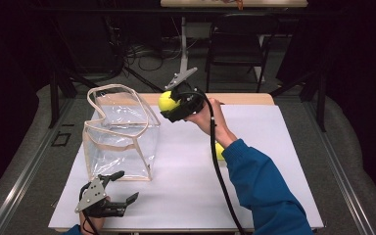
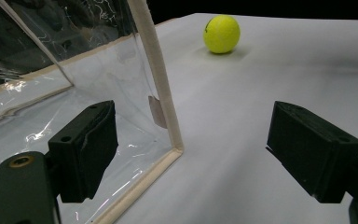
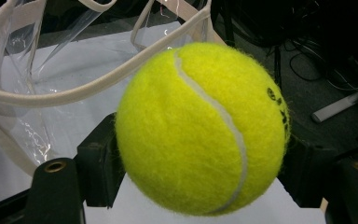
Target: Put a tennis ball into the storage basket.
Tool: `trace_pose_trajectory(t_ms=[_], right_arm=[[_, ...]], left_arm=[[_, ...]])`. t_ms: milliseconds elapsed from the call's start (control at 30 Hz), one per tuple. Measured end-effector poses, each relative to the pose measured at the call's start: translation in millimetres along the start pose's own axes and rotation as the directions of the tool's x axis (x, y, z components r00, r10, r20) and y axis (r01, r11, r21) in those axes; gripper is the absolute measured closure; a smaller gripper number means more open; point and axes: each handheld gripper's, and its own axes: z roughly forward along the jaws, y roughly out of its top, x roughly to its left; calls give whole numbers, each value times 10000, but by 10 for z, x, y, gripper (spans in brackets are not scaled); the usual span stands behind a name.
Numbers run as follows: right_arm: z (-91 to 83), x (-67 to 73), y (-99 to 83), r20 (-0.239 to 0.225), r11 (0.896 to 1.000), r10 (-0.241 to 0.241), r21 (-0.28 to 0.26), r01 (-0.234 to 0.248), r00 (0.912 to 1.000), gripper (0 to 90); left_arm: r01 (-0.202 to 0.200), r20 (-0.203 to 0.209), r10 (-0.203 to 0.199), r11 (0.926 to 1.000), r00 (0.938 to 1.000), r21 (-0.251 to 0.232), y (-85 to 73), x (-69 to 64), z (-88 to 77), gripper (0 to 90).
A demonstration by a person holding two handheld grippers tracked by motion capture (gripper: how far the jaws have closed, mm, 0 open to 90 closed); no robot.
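**Ball to bag: line up over the mouth before letting go**

Right tool [image 1: 170, 104] is clamped on a tennis ball [image 1: 167, 101], jaws pinching it from both sides; the right gripper view has the ball [image 3: 200, 128] seated square between them. It hangs in the air just beside the clear bag [image 1: 120, 134], at the top-right corner of the rim, not over the opening yet.

Left tool [image 1: 122, 188] sits low on the counter [image 1: 274, 137] at the bag's near bottom corner, jaws wide apart, holding nothing. One jaw is in front of the bag wall [image 2: 98, 84]; touching or not, can't tell from here.

Second ball [image 2: 221, 33] lies on the counter, mostly hidden behind the right forearm in the high view.

To do this step well, my read:
- carry the ball further over the opening, clear of the floppy handles [image 1: 127, 100]
- lower it inside the rim before releasing; the bag is limp and a drop on the trim could bounce out
- pinch the near edge with the left tool to steady the bag
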Motion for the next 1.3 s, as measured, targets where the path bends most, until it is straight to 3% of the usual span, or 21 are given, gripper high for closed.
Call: trace_pose_trajectory(t_ms=[1300], right_arm=[[39, 110, 359, -246, 9981, -425, -464, 413, 9988, 263]], left_arm=[[23, 17, -23, 10000, 10000, -53, -2, 5, 0, 161]])
